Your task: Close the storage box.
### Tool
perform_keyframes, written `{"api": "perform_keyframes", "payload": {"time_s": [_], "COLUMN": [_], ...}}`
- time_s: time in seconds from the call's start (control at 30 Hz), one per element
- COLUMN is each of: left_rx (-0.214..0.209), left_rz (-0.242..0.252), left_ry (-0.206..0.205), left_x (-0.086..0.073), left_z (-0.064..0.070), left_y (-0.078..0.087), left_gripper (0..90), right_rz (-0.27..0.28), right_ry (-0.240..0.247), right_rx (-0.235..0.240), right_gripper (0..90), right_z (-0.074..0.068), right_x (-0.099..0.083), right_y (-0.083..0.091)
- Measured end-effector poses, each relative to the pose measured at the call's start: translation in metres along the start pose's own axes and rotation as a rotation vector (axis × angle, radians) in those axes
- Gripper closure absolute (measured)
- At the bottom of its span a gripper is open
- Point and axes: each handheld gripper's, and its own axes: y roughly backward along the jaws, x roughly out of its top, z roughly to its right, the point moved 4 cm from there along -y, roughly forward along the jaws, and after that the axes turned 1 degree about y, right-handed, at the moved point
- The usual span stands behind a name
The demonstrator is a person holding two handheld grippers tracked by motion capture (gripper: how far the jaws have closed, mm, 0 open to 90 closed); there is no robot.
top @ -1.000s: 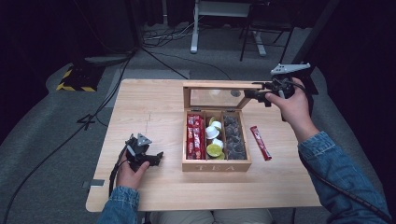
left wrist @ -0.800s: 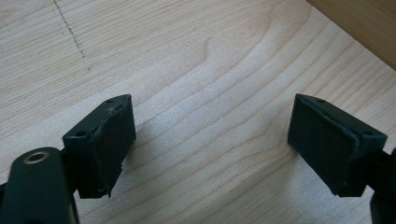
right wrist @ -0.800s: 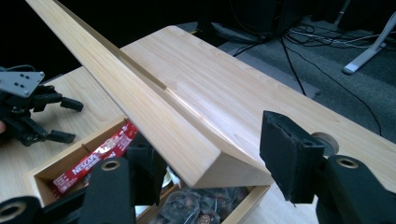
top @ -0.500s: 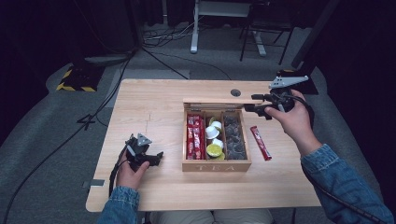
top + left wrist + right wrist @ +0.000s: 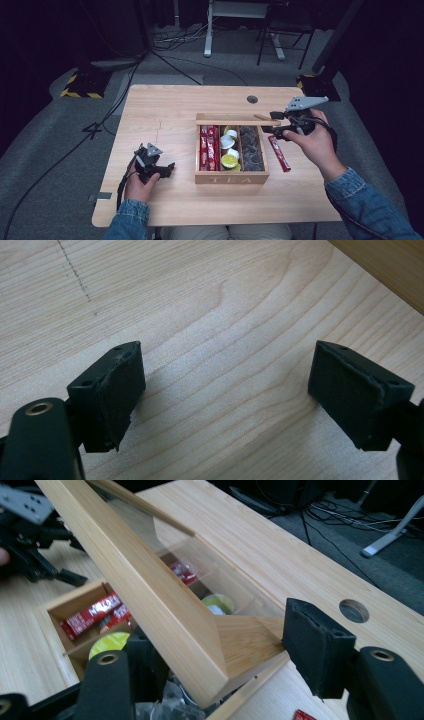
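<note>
A wooden tea box [image 5: 232,177] stands mid-table, with red packets [image 5: 209,147], light pods [image 5: 229,150] and dark pods [image 5: 251,150] in its three compartments. Its glass-paned lid [image 5: 235,120] is tilted low over the back of the box. My right gripper [image 5: 270,128] is shut on the lid's right corner. In the right gripper view the lid's wooden frame [image 5: 150,590] slants between the jaws of the right gripper [image 5: 230,655]. My left gripper [image 5: 167,170] rests on the table left of the box, and the left gripper [image 5: 225,395] is open over bare wood.
One red packet [image 5: 279,154] lies on the table just right of the box. A round cable hole [image 5: 252,99] sits behind the box. Beyond the table's far edge are cables, a desk frame and a chair on grey floor.
My right gripper has swung the lid down from nearly upright to a low tilt over the box. The left gripper has stayed put.
</note>
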Motion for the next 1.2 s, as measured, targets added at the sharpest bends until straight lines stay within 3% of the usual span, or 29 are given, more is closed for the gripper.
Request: {"api": "perform_keyframes", "payload": {"time_s": [0.43, 1.0, 1.2], "left_rx": [0.002, 0.002, 0.002], "left_rz": [0.0, -0.002, -0.002], "left_ry": [0.003, 0.001, 0.001], "left_x": [0.0, 0.0, 0.0], "left_z": [0.0, 0.0, 0.0], "left_y": [0.0, 0.0, 0.0], "left_gripper": [15.6, 15.6, 15.6], "right_rz": [-0.029, -0.086, -0.119], "right_ry": [0.086, 0.129, 0.144], "right_rx": [-0.046, -0.073, -0.062], "right_gripper": [35.2, 34.7, 33.3], "right_z": [-0.023, -0.045, -0.053], "right_x": [-0.018, -0.049, -0.064], "right_y": [0.005, 0.003, 0.0]}}
